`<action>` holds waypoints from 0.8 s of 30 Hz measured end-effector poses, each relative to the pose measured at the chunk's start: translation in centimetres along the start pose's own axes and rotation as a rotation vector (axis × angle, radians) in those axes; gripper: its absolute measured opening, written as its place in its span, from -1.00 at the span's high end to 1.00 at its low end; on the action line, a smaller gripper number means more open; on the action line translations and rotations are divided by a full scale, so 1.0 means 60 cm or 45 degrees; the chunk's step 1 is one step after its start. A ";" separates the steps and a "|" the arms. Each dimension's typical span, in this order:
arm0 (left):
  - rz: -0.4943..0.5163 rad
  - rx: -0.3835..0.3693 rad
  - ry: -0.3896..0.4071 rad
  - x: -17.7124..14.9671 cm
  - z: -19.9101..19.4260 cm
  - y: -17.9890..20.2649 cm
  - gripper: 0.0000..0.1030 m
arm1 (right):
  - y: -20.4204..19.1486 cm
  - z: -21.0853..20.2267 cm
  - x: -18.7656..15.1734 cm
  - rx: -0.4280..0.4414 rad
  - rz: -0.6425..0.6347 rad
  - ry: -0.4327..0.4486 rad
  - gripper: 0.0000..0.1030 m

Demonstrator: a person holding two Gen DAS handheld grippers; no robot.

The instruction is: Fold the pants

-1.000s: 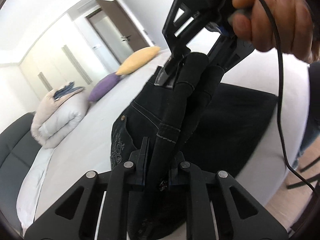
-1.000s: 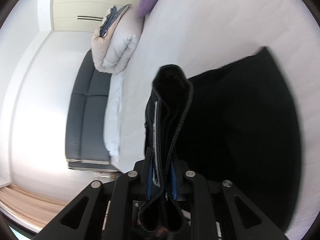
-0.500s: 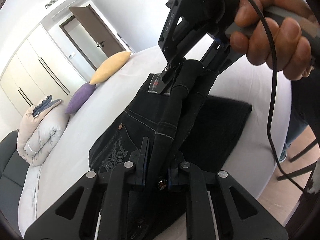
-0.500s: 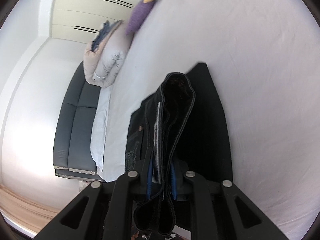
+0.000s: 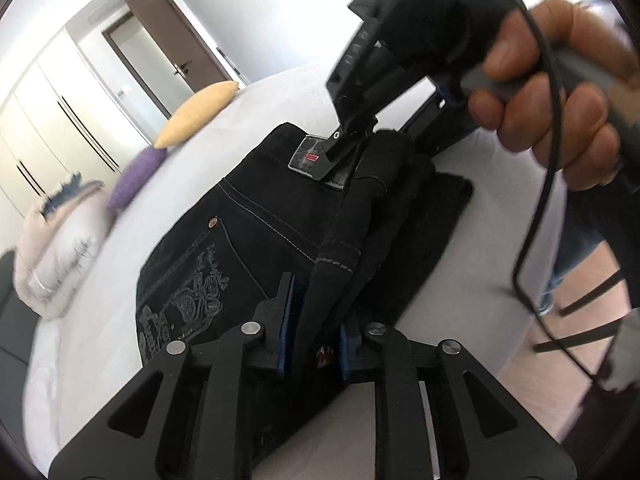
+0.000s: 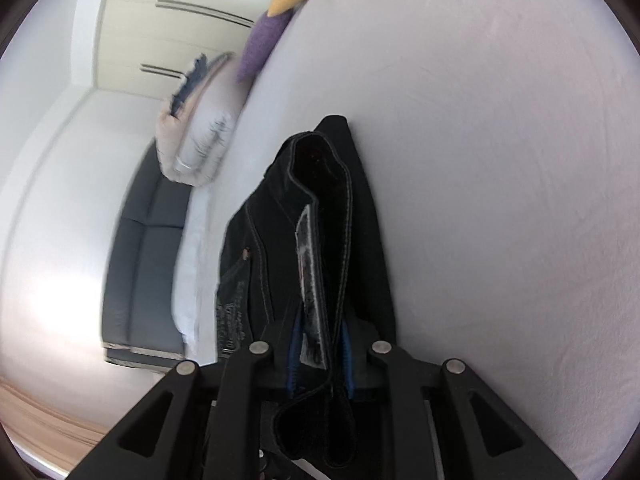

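Black denim pants (image 5: 248, 240), pale topstitching, copper rivet, grey embroidered back pocket, grey waistband patch with a small red tag. Folded over themselves, upper layer draped across a flat lower layer on the white bed (image 5: 472, 280), near its front edge. Waistband bunched into a raised ridge, seat side up.

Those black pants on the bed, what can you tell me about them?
The pants are black denim with pale stitching, a copper rivet, a pale printed design on the back pocket and a grey waistband patch with a red mark. They lie folded on the white bed. The right tongs pinch the bunched waistband; the left tongs have a fold of cloth between their opening jaws.
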State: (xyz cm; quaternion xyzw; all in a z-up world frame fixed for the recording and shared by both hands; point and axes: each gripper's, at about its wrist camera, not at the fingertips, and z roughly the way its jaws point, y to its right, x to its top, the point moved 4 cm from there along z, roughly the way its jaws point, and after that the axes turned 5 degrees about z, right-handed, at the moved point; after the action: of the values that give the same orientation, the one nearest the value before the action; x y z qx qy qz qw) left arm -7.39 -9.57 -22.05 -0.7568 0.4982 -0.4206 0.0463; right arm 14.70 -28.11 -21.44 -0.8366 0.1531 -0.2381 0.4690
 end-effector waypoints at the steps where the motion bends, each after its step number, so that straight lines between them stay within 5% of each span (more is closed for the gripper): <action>1: -0.027 -0.029 0.007 -0.003 -0.008 -0.006 0.60 | 0.000 -0.004 0.001 -0.001 -0.004 0.003 0.64; 4: -0.142 -0.121 0.017 -0.012 -0.044 -0.036 0.43 | 0.001 -0.025 0.009 -0.024 -0.005 0.041 0.49; 7: -0.301 -0.155 0.080 -0.031 -0.088 -0.082 -0.36 | 0.007 -0.058 0.020 -0.100 0.018 0.111 0.40; 10: -0.476 -0.184 0.151 -0.042 -0.124 -0.141 -0.41 | -0.012 -0.085 0.019 -0.051 0.007 0.131 0.38; 12: -0.584 -0.236 0.156 -0.030 -0.114 -0.194 -0.41 | -0.042 -0.086 0.012 -0.022 -0.058 0.108 0.60; 13: -0.636 -0.281 0.145 -0.031 -0.094 -0.221 -0.40 | -0.061 -0.079 0.008 -0.023 -0.106 0.086 0.65; 16: -0.774 -0.403 0.082 -0.014 -0.021 -0.278 0.61 | -0.100 -0.046 -0.008 -0.025 -0.201 0.009 0.77; 18: -0.897 -0.511 0.008 -0.026 0.040 -0.305 0.63 | -0.096 -0.026 -0.019 -0.068 -0.225 -0.031 0.78; 21: -0.957 -0.546 -0.089 -0.057 0.092 -0.309 0.69 | -0.073 0.007 -0.015 -0.160 -0.200 -0.065 0.80; 24: -0.958 -0.538 -0.083 -0.074 0.088 -0.294 0.69 | -0.039 0.014 -0.019 -0.166 -0.184 -0.074 1.00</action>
State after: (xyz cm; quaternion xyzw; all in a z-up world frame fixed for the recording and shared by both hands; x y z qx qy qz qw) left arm 8.18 0.92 -19.46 -0.8915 0.2611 -0.2728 -0.2503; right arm 14.28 -25.79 -20.07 -0.8808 0.0939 -0.2364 0.3993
